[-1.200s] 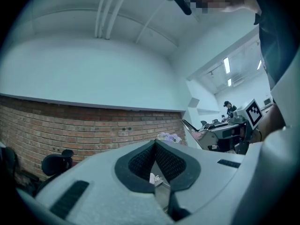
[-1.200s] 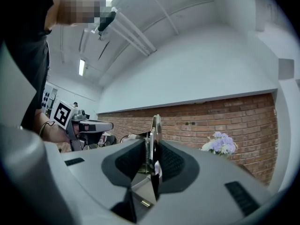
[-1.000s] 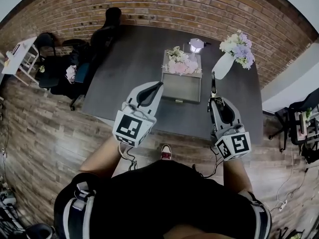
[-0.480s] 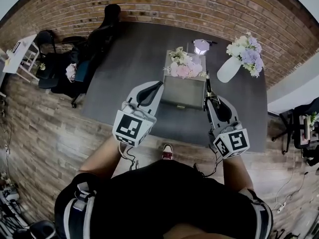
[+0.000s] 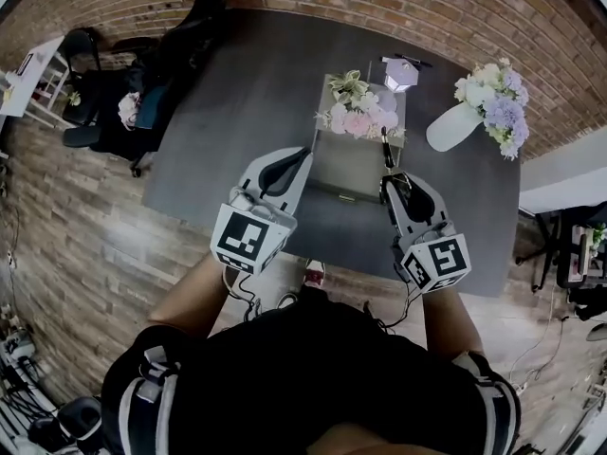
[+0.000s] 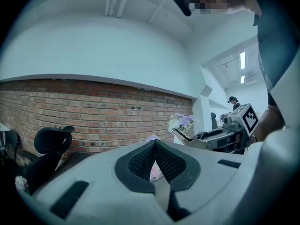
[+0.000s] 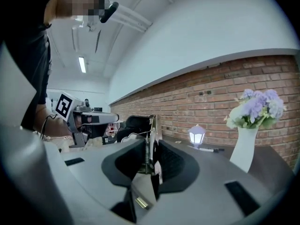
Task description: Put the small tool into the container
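The small tool (image 5: 384, 149) is a slim metal piece with a spring, and it sticks forward out of my right gripper (image 5: 388, 180), which is shut on it. The tool's tip lies over the right side of the grey open container (image 5: 345, 166) on the dark table. In the right gripper view the tool (image 7: 149, 137) stands upright between the pads. My left gripper (image 5: 304, 154) hovers at the container's front left corner, shut with nothing in it; its pads meet at the tip (image 6: 154, 143).
Pink and white flowers (image 5: 358, 117) fill the container's far end. A small lit lantern (image 5: 399, 73) stands behind it and a white vase of purple flowers (image 5: 476, 112) to the right. Office chairs (image 5: 142, 74) stand left of the table (image 5: 237, 112). A brick wall runs behind.
My right gripper has carried the tool left, from beside the vase to over the container's right side. The left gripper has stayed near the container's front left corner.
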### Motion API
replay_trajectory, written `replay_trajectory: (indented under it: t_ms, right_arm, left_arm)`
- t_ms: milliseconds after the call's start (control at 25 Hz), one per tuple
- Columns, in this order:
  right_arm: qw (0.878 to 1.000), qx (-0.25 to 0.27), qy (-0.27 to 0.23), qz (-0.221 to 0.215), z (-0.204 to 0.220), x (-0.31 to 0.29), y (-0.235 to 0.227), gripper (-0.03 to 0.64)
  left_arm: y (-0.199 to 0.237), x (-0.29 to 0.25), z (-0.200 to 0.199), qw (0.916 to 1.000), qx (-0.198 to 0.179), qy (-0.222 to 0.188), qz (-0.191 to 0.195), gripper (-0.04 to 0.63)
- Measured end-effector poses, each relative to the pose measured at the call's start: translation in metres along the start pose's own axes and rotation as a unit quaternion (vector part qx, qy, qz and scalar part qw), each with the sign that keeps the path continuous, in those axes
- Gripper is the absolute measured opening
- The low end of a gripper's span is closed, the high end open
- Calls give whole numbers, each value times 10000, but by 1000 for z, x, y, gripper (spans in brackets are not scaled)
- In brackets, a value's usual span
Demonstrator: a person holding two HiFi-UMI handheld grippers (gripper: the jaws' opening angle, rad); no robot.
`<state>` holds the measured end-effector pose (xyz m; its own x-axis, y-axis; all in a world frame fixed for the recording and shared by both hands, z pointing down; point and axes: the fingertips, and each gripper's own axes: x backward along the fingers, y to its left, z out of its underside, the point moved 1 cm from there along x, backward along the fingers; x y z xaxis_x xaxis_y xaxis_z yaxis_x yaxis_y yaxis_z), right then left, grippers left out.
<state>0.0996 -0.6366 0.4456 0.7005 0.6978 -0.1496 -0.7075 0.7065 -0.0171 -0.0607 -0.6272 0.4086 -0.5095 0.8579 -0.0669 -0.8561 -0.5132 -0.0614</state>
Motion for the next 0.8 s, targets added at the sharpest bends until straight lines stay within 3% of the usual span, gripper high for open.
replay_trajectory:
  t_ms: [560,800]
  right_arm:
    - [9947,155,913,-436,75,-58,-13,86]
    - [9890,547,1247,-581,104,-77,-14,86]
  left_arm:
    - [25,-9,63,9972,339,523,-407,9]
    - [27,-11,79,9954,432,717,-461,9]
